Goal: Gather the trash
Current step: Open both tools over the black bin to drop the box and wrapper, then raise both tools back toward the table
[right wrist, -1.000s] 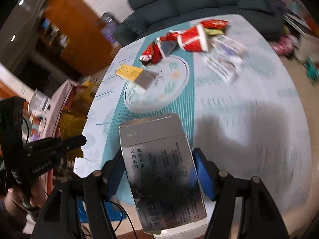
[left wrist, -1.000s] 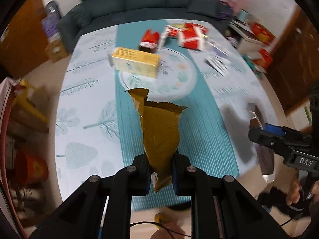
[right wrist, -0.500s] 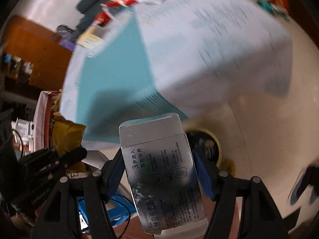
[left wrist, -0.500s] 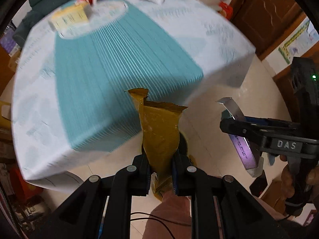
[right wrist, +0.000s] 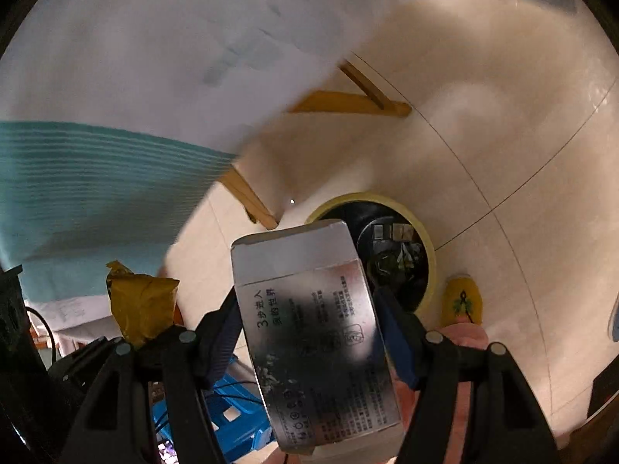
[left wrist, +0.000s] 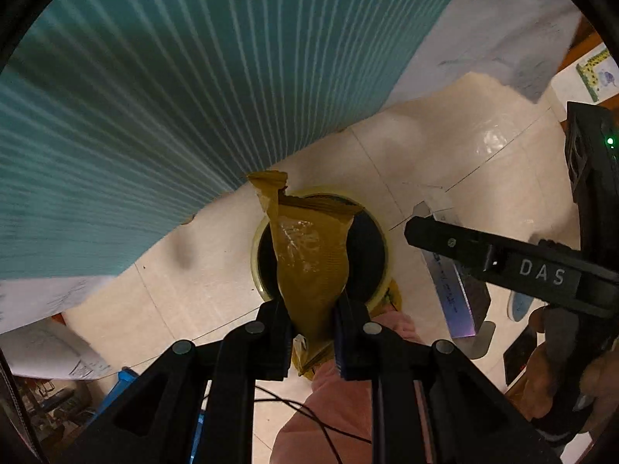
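Observation:
My left gripper [left wrist: 312, 311] is shut on a torn mustard-yellow wrapper [left wrist: 309, 255] and holds it right above a round trash bin [left wrist: 373, 247] with a yellow rim and dark inside, standing on the floor. My right gripper [right wrist: 309, 305] is shut on a flat silver carton [right wrist: 313, 348] with printed text, held above the near left edge of the same bin [right wrist: 402, 259]. The right gripper and carton [left wrist: 450, 282] show to the right in the left wrist view. The wrapper [right wrist: 141, 301] shows at lower left in the right wrist view.
The table's teal striped and white cloth [left wrist: 154, 96] hangs over the floor just behind the bin. Wooden table legs [right wrist: 251, 201] stand near the bin. A yellow slipper [right wrist: 462, 301] lies by the bin. A blue stool [right wrist: 224, 417] sits below left. Pale floor tiles [right wrist: 503, 135] surround the bin.
Both grippers have swung down from over the tabletop to the floor beside it, still holding the wrapper and the carton. The bin has come into view under them.

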Demonstrator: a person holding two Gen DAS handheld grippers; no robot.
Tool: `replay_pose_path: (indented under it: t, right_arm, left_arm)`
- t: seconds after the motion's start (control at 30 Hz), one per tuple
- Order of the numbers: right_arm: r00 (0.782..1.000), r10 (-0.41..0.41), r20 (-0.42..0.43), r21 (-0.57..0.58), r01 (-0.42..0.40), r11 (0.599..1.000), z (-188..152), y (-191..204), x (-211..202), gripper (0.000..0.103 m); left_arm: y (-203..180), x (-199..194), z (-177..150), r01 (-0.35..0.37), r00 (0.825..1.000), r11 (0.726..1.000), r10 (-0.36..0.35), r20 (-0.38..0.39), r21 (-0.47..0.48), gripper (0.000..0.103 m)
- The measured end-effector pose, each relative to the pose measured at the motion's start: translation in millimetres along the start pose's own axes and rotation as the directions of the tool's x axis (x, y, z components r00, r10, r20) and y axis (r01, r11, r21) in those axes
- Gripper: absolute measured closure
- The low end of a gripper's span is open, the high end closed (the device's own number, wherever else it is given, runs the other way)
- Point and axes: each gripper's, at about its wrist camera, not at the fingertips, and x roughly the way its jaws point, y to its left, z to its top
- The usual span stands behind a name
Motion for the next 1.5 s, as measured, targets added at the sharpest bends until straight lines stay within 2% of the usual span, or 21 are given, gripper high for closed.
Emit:
replay_pose_path:
  t: [0.23,0.27,0.33,0.43,0.47,0.5,0.57,0.6,0.63,0.93,1.17,1.3,1.5]
  right_arm:
    - [1.0,-0.004,-0.029,-0.007,0.004,1.0,0.2,-16.7,58.3,0.035]
    - [0.999,-0.007,-0.035,-0.012,0.007,1.0,9.6,-13.9,63.2,0.035]
    - [0.999,-0.01,-0.053,-0.022,0.009,1.0,18.0,-15.6,75.4,0.035]
    - [0.995,-0.011,-0.097,-0.027,0.008,1.0,21.8,-16.6,96.9,0.034]
    - [0.994,-0.012,-0.105,-0.029,0.009,1.0,22.5,-17.1,102.1,0.034]
    - [0.994,-0.013,-0.112,-0.033,0.009,0.999,23.2,-16.4,106.3,0.029]
    - [0.993,-0.009,-0.121,-0.042,0.004,0.999,24.7,-15.2,111.4,0.02]
    - [0.993,-0.015,-0.116,-0.044,0.01,0.999,25.5,-14.5,112.0,0.018]
    - [0.994,-0.015,-0.113,-0.044,0.01,0.999,26.0,-14.0,112.2,0.017]
    - [0.996,-0.064,-0.065,-0.071,0.059,0.996,19.4,-7.2,95.2,0.016]
    - [0.991,-0.127,-0.038,-0.081,0.123,0.989,11.5,3.1,59.1,0.016]
    - [0.989,-0.148,-0.021,-0.098,0.145,0.985,5.9,12.2,27.9,0.016]
    - [0.988,-0.156,0.009,-0.134,0.156,0.979,-9.7,35.6,-30.9,0.016]
  left_arm:
    - [9.5,53.0,-0.5,0.008,0.999,1.0,-0.008,-0.032,-0.005,0.087]
    - [8.7,56.6,-0.3,0.008,0.999,1.0,-0.008,-0.033,-0.005,0.085]
    - [10.5,67.2,-1.1,0.008,0.999,1.0,-0.009,-0.039,-0.005,0.077]
    - [15.8,74.8,2.2,0.018,0.999,1.0,-0.018,-0.031,-0.017,0.056]
    - [18.0,75.3,3.9,0.017,0.999,1.0,-0.018,-0.029,-0.022,0.044]
    - [20.3,75.8,4.1,0.018,1.0,0.999,-0.019,-0.024,-0.029,0.035]
    - [17.0,78.7,0.6,0.009,1.0,0.999,-0.009,-0.016,-0.037,0.028]
    - [14.3,79.5,3.9,0.0,1.0,0.999,0.0,-0.017,-0.037,0.021]
    - [16.5,78.2,3.4,-0.009,1.0,0.999,0.009,-0.016,-0.038,0.019]
    - [34.2,48.8,1.3,-0.019,1.0,0.998,0.021,0.022,-0.063,0.017]
    - [22.0,15.6,-9.1,-0.01,0.999,0.999,0.011,0.035,-0.043,0.017]
    - [9.6,-13.7,-21.1,0.007,0.999,0.999,-0.005,0.041,-0.033,0.017]
    - [10.5,-88.9,-36.1,0.053,0.995,0.994,-0.044,0.092,-0.094,0.017]
